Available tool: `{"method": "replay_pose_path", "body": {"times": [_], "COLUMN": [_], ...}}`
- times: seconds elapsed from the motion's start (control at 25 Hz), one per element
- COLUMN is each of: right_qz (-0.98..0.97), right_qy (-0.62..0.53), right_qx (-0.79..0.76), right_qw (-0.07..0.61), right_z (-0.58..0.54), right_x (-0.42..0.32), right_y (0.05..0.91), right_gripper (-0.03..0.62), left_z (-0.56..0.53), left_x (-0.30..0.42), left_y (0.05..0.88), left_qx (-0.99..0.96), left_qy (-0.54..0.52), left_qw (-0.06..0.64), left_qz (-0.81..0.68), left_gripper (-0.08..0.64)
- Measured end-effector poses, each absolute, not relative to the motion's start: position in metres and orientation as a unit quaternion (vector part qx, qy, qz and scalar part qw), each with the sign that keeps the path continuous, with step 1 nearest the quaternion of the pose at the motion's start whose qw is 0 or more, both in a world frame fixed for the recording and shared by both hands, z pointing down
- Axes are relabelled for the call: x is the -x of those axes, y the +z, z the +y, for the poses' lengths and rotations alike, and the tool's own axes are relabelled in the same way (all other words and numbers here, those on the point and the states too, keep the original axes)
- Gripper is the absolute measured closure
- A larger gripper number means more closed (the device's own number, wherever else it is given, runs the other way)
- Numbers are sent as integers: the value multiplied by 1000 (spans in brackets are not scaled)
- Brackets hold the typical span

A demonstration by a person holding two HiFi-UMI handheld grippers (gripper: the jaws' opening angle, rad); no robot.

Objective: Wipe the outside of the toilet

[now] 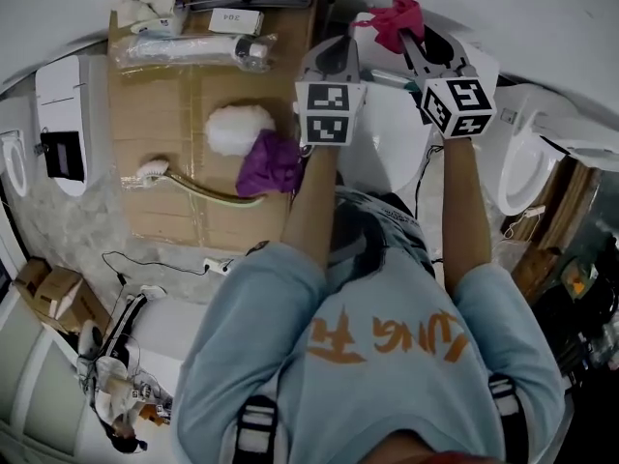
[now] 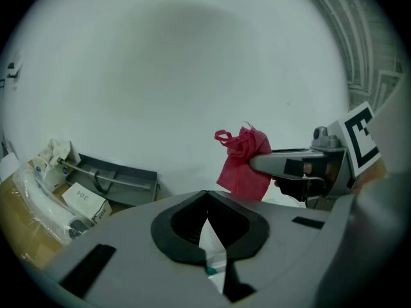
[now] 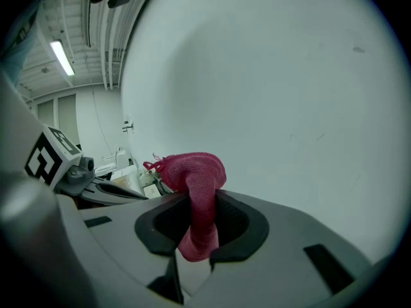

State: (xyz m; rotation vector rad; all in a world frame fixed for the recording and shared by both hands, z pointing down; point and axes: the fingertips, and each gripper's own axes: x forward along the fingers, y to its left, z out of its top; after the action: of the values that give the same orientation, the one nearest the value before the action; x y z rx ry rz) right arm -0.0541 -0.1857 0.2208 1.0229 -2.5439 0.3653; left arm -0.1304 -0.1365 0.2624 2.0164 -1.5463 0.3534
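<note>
The right tongs (image 3: 199, 201) pinch a red cloth (image 3: 196, 172), its bunched end poking past the tips; the left tongs (image 2: 205, 194) are pressed together on nothing, just beside them; both hang over the back edge of the white toilet (image 1: 387, 143), near the wall; a purple cloth (image 1: 271, 162) lies at the right edge of the cardboard (image 1: 164, 201).

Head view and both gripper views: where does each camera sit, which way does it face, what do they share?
Head view: on the person's head, looking steeply down at the white toilet; shows torso, forearms, left tongs and right tongs.
Left gripper view: rides the left tongs, shut and empty, facing a plain white surface; the right tongs show alongside.
Right gripper view: rides the right tongs, shut on the pink cloth.
Shared: all three show the pink cloth.
</note>
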Motion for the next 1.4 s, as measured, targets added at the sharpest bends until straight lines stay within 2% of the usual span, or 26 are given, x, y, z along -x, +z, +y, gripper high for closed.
{"method": "replay_pose_path", "body": {"times": [0.2, 0.52, 0.96, 1.4], "right_qz": [-905, -901, -881, -882], "right_qy": [134, 119, 2, -17], "right_qx": [-352, -325, -262, -240], "right_qw": [199, 261, 394, 404], "right_z": [-207, -220, -215, -213], "right_x": [75, 97, 101, 78], "right_y": [247, 291, 328, 334], "right_gripper": [492, 492, 492, 494], "left_z": [-154, -170, -174, -168], "left_x": [139, 141, 142, 115], "left_y": [287, 324, 350, 337], "left_qx": [-749, -746, -740, -757], "left_qy": [124, 126, 123, 132], "left_qw": [307, 336, 357, 344], "left_qz": [-574, -561, -556, -539], "left_gripper": [534, 534, 534, 534]}}
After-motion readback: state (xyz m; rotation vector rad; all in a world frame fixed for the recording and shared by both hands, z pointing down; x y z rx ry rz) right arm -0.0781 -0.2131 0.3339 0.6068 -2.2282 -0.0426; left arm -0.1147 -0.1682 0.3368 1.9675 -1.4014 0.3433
